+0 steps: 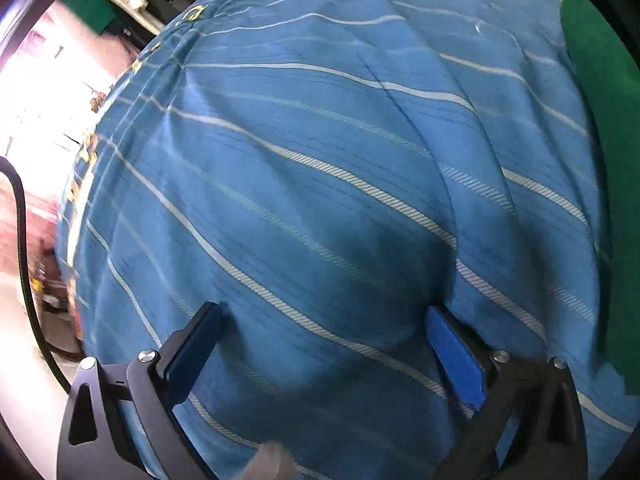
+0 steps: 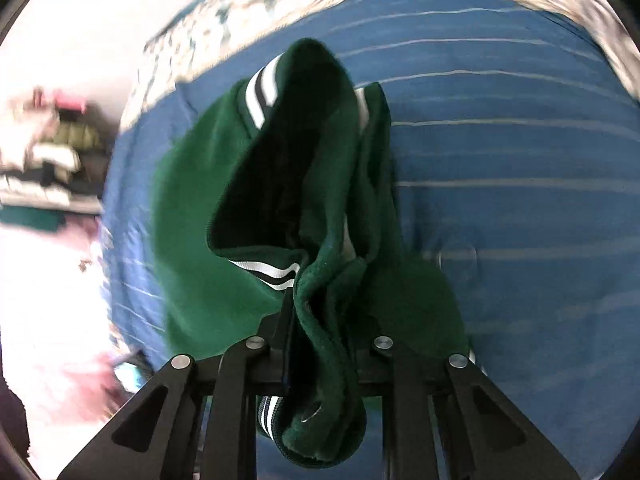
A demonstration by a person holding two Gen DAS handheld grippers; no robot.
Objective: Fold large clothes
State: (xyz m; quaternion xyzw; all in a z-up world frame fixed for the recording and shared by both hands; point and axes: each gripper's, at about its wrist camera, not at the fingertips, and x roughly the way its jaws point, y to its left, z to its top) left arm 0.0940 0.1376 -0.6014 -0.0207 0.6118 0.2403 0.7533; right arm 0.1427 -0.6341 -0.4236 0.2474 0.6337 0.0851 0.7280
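1. Blue striped bedcover [image 1: 304, 184] fills both views; its patterned border [image 2: 248, 12] runs along the far edge, with blurred clutter beyond.
2. Left claw [image 1: 324, 320]: spread wide over bare cover, nothing between the pads, open cloth all round.
3. Green jacket [image 2: 280, 184]: bunched and hanging, striped cuff [image 2: 260, 96] showing; its edge appears at right in the left wrist view.
4. Right claw [image 2: 320, 320]: pinched narrow on a fold of the jacket.

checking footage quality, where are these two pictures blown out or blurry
Left wrist view: window light at the left edge is blown out white, the striped blue sheet is mildly smeared and bulges from the fisheye. Right wrist view: the left side is overexposed and streaked; the green jacket stays fairly sharp, dark inside its folds.
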